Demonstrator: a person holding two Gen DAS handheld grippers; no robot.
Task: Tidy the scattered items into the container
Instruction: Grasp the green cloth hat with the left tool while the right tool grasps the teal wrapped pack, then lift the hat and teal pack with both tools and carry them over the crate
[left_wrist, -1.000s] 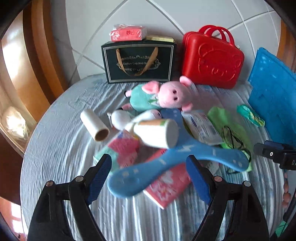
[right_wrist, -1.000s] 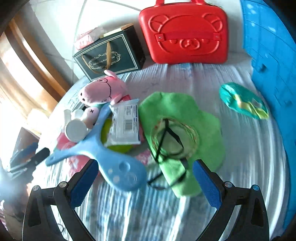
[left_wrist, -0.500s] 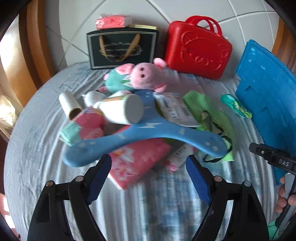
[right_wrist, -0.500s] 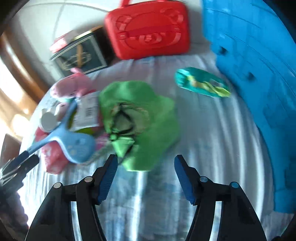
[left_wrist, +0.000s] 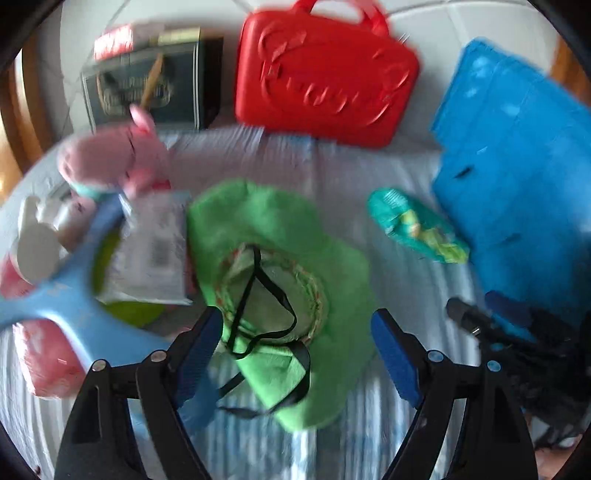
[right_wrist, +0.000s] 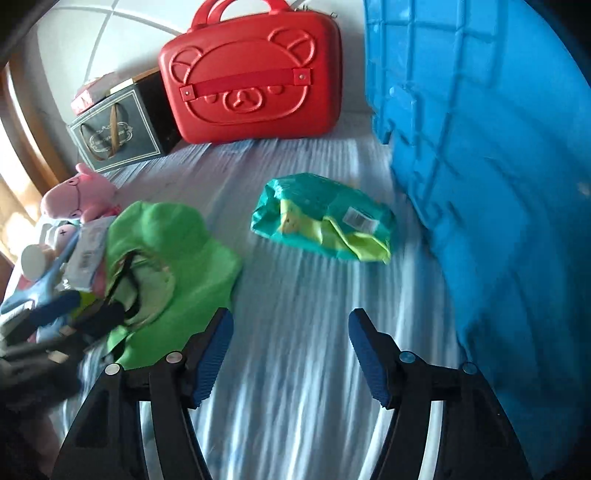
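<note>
A green sun hat (left_wrist: 280, 229) with black straps lies brim-up on the striped sheet. My left gripper (left_wrist: 295, 325) hovers just over its near edge, open, with the hat below the gap and nothing pressed. A teal snack packet (right_wrist: 325, 218) lies ahead of my right gripper (right_wrist: 290, 319), which is open over bare sheet with nothing between its fingers. The blue plastic container (right_wrist: 498, 184) stands close on the right. A pink pig plush (left_wrist: 107, 158), a blue three-armed toy (left_wrist: 74, 302) and a white packet (left_wrist: 151, 254) are piled to the left.
A red bear-face case (right_wrist: 251, 74) and a dark gift bag (right_wrist: 114, 136) stand against the tiled wall at the back. A pink pack (left_wrist: 44, 354) lies under the blue toy. The left view is blurred.
Both grippers have swept to the right. The left one went from over the blue toy to over the green hat. The right one left the hat for the teal packet, and its jaws narrowed.
</note>
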